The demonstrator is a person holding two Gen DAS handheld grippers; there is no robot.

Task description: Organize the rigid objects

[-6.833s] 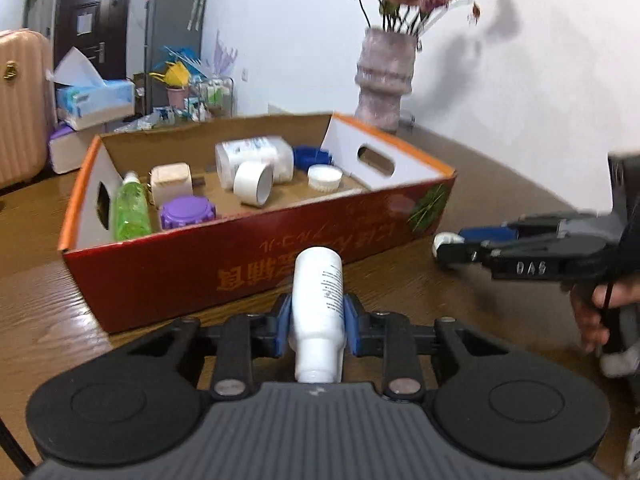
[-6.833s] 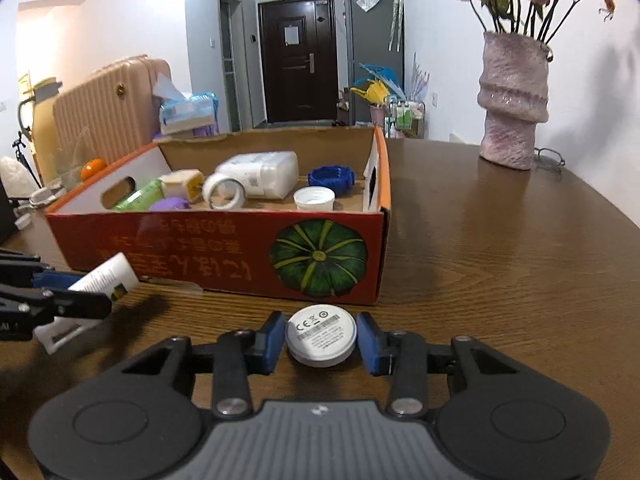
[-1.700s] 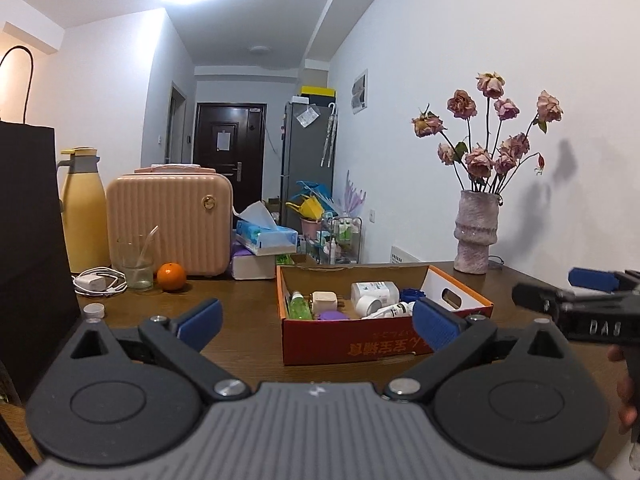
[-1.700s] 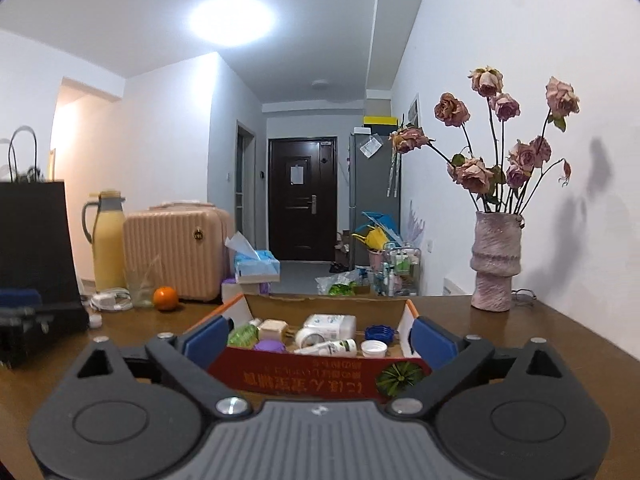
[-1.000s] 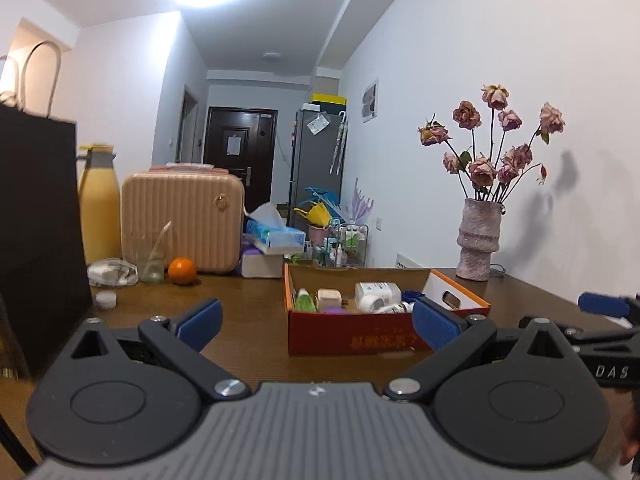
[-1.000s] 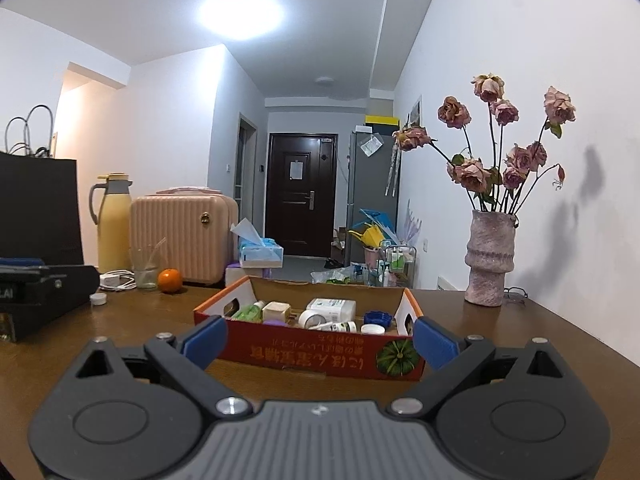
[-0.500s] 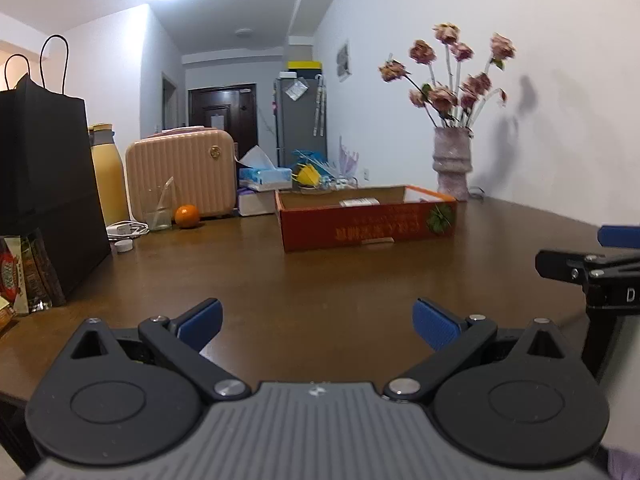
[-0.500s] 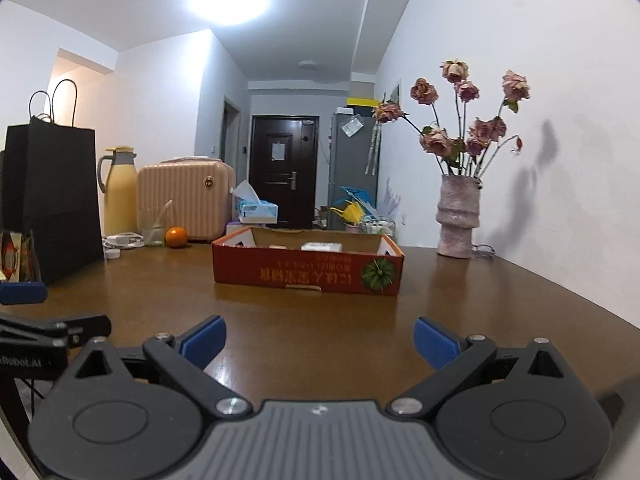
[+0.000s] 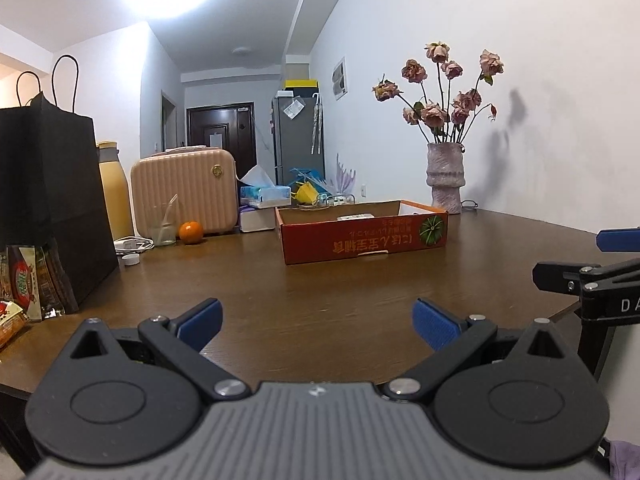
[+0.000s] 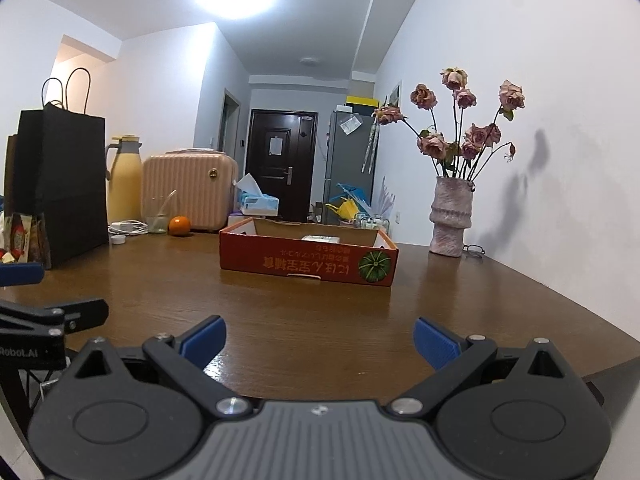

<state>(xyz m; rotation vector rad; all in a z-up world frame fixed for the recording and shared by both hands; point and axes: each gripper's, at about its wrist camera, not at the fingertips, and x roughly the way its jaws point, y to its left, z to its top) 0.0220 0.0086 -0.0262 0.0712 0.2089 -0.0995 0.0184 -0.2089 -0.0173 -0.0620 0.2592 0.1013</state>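
- The box [image 9: 362, 236] sits mid-surface, toward the far edge, with a white item [image 10: 320, 238] showing inside.
- Left gripper [image 9: 316, 322] and right gripper [image 10: 318, 340] hang at the near edge of the surface [image 9: 320, 280], fingers wide, holding nothing.
- A vase [image 10: 450, 216] stands right of the box; an orange [image 9: 190, 232] lies to its left.

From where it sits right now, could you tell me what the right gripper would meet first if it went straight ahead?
Probably the red cardboard box. The right gripper is open and empty, with only bare wooden table in between; height is hard to judge, so it might pass over it.
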